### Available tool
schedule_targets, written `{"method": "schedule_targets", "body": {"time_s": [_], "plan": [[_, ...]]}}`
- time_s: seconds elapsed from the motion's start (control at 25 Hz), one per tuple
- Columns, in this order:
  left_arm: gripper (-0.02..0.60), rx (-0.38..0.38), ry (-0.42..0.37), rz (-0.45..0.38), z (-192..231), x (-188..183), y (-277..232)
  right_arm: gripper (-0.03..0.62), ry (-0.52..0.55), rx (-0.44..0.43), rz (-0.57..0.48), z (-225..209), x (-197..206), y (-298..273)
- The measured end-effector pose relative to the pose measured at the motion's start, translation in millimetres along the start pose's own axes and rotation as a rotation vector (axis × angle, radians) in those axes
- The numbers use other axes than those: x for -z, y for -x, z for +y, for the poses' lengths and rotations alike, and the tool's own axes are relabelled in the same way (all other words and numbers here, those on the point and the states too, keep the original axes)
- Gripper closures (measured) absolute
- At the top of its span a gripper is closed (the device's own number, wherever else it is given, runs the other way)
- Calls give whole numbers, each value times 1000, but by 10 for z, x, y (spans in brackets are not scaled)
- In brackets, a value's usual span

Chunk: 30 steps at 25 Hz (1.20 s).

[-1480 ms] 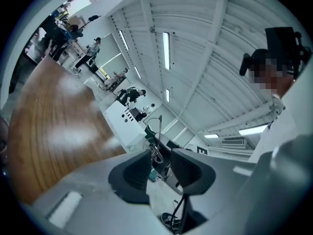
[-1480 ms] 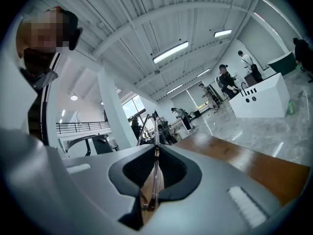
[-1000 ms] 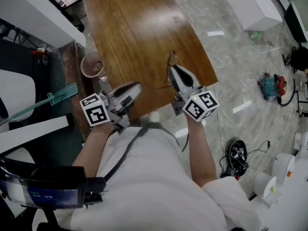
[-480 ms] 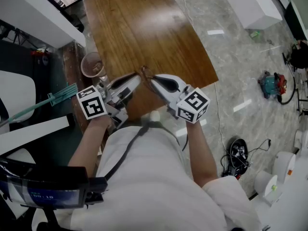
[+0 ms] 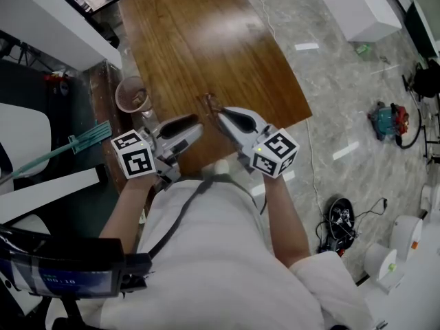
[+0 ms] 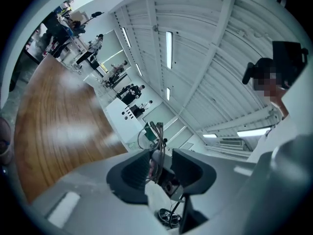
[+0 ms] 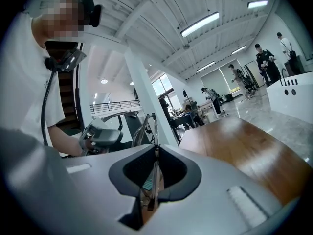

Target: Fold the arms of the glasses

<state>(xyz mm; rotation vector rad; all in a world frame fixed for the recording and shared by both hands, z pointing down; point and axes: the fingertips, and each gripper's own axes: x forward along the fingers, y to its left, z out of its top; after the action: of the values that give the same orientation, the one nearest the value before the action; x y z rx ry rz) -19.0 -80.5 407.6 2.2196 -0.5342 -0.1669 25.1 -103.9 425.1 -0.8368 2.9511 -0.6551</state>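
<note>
The thin wire-framed glasses (image 5: 208,101) hang in the air over the near edge of the wooden table (image 5: 199,33). My right gripper (image 5: 215,110) is shut on them; in the right gripper view the frame (image 7: 154,155) is pinched edge-on between the jaws and sticks out ahead. My left gripper (image 5: 197,124) is just to the left, tips close to the glasses. Its jaws are opening. In the left gripper view the dark pads (image 6: 131,173) stand apart, with the glasses (image 6: 156,133) showing in the gap and neither pad pressing on them.
A brown cup (image 5: 132,93) stands at the table's left edge beyond the left gripper. A green-handled tool (image 5: 77,141) lies off to the left. To the right is grey floor with a white box (image 5: 357,5) and cables (image 5: 338,220).
The right gripper carried the glasses leftward to meet the left gripper's tips. The left gripper has since spread its jaws and drawn back slightly.
</note>
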Motion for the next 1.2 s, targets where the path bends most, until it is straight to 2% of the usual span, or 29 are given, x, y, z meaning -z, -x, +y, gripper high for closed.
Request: {"method": "schedule_targets", "body": {"time_s": [0.12, 0.24, 0.6, 0.84, 0.92, 1.0, 1.2], "plan": [[577, -19, -89, 82, -45, 213, -45, 562, 19, 11, 10, -2, -33, -32], [577, 1, -119, 111, -99, 306, -159, 562, 33, 12, 25, 21, -22, -80], [577, 50, -58, 92, -65, 250, -189, 563, 11, -49, 47, 107, 67, -182], [575, 25, -39, 107, 91, 319, -181, 563, 40, -25, 102, -7, 181, -246], [575, -9, -42, 120, 225, 368, -153, 563, 70, -4, 148, -105, 278, -279], [575, -79, -60, 142, 451, 440, -91, 563, 129, 27, 222, -258, 435, -338], [577, -326, -185, 202, 1061, 555, 145, 563, 415, 95, 480, -704, 977, -540]]}}
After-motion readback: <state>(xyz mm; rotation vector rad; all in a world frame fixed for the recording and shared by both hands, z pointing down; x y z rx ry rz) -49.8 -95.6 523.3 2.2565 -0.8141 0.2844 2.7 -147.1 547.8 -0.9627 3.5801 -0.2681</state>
